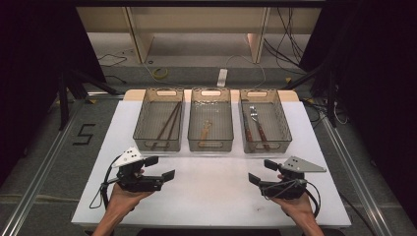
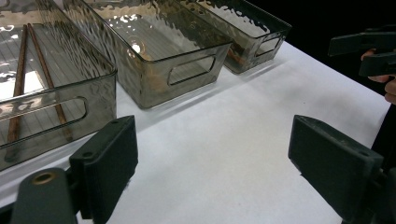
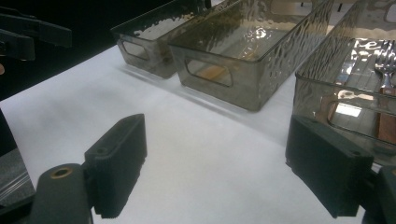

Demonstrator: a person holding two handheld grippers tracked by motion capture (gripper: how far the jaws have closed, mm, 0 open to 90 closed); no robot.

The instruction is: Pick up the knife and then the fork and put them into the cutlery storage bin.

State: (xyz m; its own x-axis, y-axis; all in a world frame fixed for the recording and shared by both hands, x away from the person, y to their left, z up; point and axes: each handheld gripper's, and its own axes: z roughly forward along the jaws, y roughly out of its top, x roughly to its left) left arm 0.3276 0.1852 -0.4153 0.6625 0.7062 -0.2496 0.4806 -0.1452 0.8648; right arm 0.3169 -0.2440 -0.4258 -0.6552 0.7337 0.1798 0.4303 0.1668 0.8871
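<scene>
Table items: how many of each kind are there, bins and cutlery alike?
Clear bins: 3 (left, middle, right)
Chopsticks: 2
Wooden spoon: 1
Fork: 1
Knife: 1
Hand-held grippers: 2 (left, right)
Total: 10

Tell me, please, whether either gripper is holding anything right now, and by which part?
Nothing is held. The left gripper and the right gripper both hang open over the white table, jaws apart.
</scene>
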